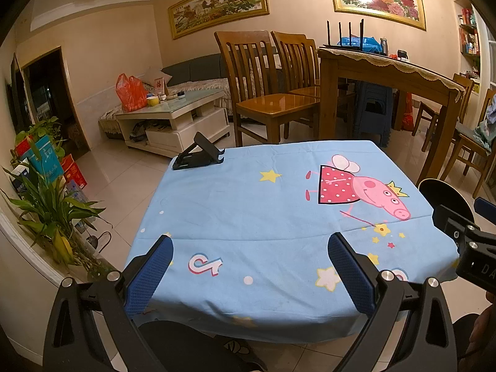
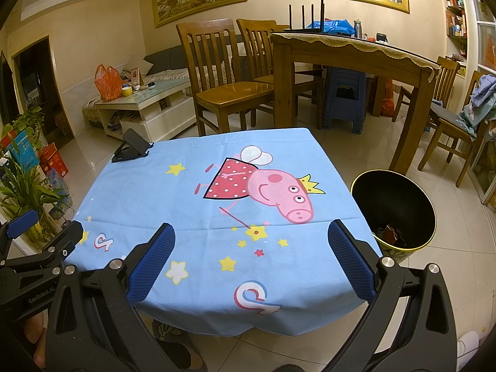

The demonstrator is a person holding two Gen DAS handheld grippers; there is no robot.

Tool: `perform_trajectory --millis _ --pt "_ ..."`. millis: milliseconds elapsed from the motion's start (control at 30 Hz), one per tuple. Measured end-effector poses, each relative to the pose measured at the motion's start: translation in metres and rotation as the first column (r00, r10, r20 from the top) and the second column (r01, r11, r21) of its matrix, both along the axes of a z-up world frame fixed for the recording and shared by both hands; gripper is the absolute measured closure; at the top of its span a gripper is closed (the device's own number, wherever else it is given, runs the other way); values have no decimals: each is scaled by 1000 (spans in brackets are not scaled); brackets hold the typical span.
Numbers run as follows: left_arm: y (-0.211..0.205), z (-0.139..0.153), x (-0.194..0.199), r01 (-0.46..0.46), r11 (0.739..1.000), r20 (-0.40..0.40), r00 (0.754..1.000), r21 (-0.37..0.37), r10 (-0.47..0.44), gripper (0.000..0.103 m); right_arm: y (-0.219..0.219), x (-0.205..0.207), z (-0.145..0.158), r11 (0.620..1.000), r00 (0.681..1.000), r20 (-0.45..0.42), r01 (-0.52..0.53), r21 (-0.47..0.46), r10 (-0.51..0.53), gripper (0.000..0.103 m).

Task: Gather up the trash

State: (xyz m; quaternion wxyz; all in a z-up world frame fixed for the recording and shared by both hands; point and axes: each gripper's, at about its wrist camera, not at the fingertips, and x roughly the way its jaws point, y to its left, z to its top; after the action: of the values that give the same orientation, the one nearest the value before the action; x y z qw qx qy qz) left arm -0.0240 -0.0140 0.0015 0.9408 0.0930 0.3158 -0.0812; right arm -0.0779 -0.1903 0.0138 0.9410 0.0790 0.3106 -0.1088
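At the far left we see potted green plants (image 1: pixel 49 210) on a ledge with coloured boxes behind them, and beyond these a white coffee table (image 1: pixel 173 114) carrying an orange plastic bag (image 1: pixel 131 91). Our left claw (image 1: pixel 249 266) hangs over the near edge of the counter (image 1: pixel 235 210), its blue-padded fingers (image 1: pixel 148 276) spread wide with nothing between them. The counter is draped in a light blue cloth printed with a pink cartoon pig (image 1: pixel 362 190), stars and logos, and a black folding phone stand (image 1: pixel 198 153) sits at its far left corner. Past the counter stand wooden chairs (image 1: pixel 266 90) and a wooden dining table (image 1: pixel 387 74) with a black router on top and stacked blue stools underneath. Our right claw (image 2: pixel 251 260) is likewise over the counter's near edge, its fingers (image 2: pixel 353 263) wide apart and holding nothing; its black frame shows at the right border of the left wrist view, as the left one does at the left border of the right wrist view. To the right of the counter, on the tiled floor (image 2: pixel 458 248), stands the black bin (image 2: pixel 400 198) with a gold rim, just beside the cloth's right edge. Inside it, at the bottom, lies some trash (image 2: pixel 390 232), crumpled reddish-brown pieces that we cannot identify more closely.
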Motion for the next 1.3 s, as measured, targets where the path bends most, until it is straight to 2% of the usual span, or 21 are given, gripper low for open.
perform_trajectory --millis 1300 --pt "0 -1 -1 6 1000 -8 1000 -5 -6 6 0 0 2 1000 1000 -3 0 0 0 6"
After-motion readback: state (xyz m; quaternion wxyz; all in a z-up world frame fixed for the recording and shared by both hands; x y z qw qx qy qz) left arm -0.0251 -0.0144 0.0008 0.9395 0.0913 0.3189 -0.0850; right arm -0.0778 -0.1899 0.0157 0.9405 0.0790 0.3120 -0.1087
